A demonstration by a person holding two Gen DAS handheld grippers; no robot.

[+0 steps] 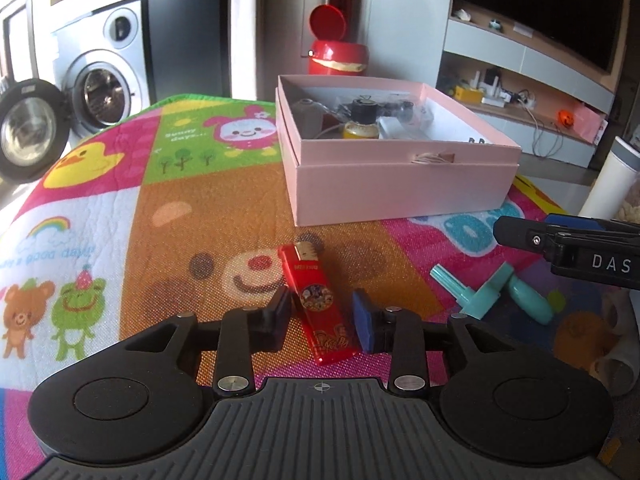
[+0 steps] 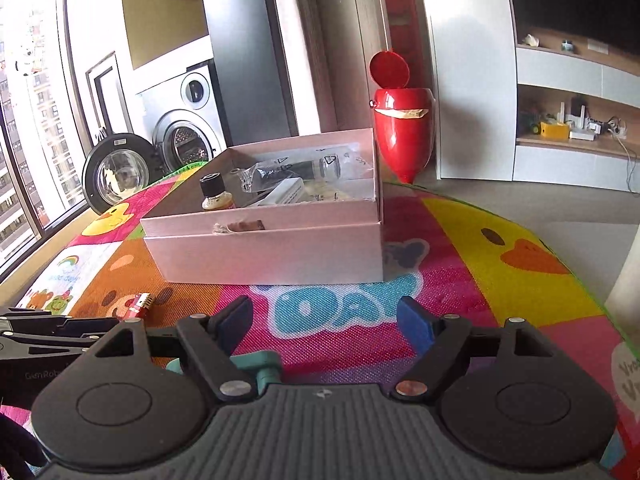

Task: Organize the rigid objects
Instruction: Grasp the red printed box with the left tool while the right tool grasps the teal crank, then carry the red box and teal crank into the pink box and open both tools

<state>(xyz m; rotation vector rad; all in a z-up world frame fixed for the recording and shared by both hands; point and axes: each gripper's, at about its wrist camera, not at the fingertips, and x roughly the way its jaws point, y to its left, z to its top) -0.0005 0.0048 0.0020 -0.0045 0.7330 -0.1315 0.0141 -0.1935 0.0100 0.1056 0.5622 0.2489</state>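
Observation:
A red lighter [image 1: 316, 304] lies on the colourful play mat [image 1: 160, 216]. My left gripper [image 1: 322, 318] is open with its jaws on either side of the lighter, not closed on it. A teal plastic piece [image 1: 492, 294] lies on the mat to the right; it also shows in the right wrist view [image 2: 260, 364] under my right gripper. My right gripper [image 2: 326, 322] is open and empty, above the mat in front of the pink box [image 2: 264, 248]. The box [image 1: 400, 188] holds a small yellow bottle [image 1: 362, 122] with a black cap and other small items. The lighter tip [image 2: 140, 304] shows at left.
A red bin [image 1: 334, 54] with an open lid stands behind the box. A washing machine [image 1: 104, 88] with its door open is at the back left. A white cylinder [image 1: 612, 176] stands at the right edge. Shelves with small things line the back right.

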